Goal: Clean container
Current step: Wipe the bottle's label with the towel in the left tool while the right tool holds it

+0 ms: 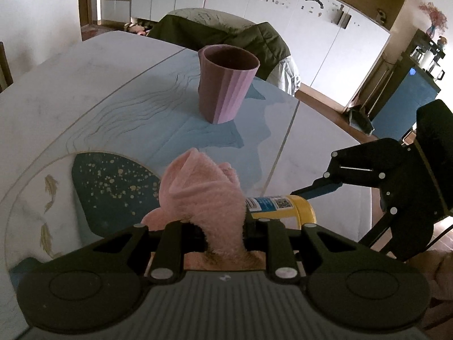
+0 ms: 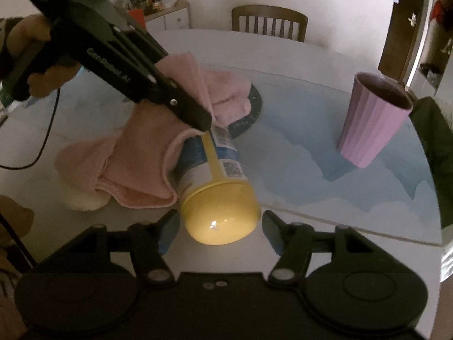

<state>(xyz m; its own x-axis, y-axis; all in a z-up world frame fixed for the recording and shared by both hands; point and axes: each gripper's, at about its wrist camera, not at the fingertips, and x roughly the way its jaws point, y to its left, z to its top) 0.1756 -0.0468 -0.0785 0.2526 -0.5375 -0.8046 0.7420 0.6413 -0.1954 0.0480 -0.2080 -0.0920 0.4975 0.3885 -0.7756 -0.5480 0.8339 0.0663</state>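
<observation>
The round table (image 1: 70, 107) takes up most of the room before me, its white top painted with pale blue waves, a dark speckled patch and small gold fish. A wooden chair (image 2: 269, 22) stands at its far side, and a dark green quilted jacket (image 1: 226, 34) hangs over another seat behind it. White cabinets (image 1: 311, 28) run along the wall.

On the blue part of the table stands a lilac ribbed cup (image 1: 226, 85), upright and well apart from everything else.

Nearer, a pink terry cloth (image 2: 136, 155) lies heaped on the table, partly draped over the container (image 2: 215, 175), a bottle with a blue and white label and a broad yellow cap. The container lies on its side, its cap pointing at the right gripper and its far end hidden under the cloth.

The left gripper (image 2: 198, 119), held in a person's hand (image 2: 31, 56), comes down from above with its jaws clamped on a fold of the pink cloth, its tip just at the container's upper side.

The right gripper (image 2: 218, 228) sits low over the table with its blue-padded fingers (image 2: 167, 232) spread wide, one on each side of the yellow cap; whether they touch it I cannot tell.
</observation>
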